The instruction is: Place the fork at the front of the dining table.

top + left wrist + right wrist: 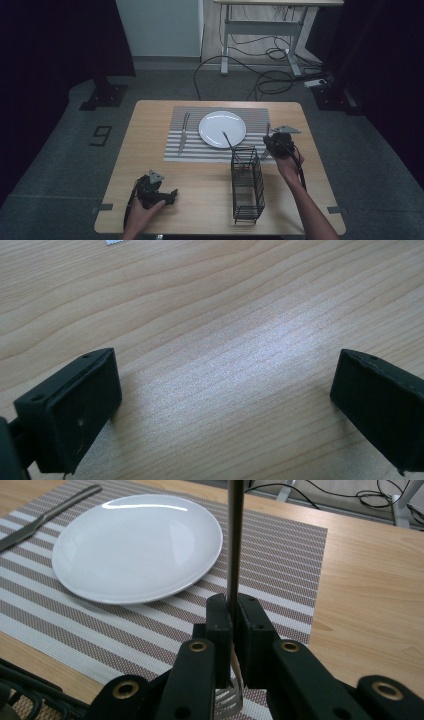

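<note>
While right tool (232, 630) grips: slim steel fork (234, 545), upright
Left tool (225, 405): jaws apart over bare tabletop (225, 305)
Hidden: fork's top, cropped at 12 o'clock

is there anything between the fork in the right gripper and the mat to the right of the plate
Nothing visible. The right gripper holds the fork upright above bare striped placemat right of the white plate. The wire caddy stands nearer the person, off that path.
</note>
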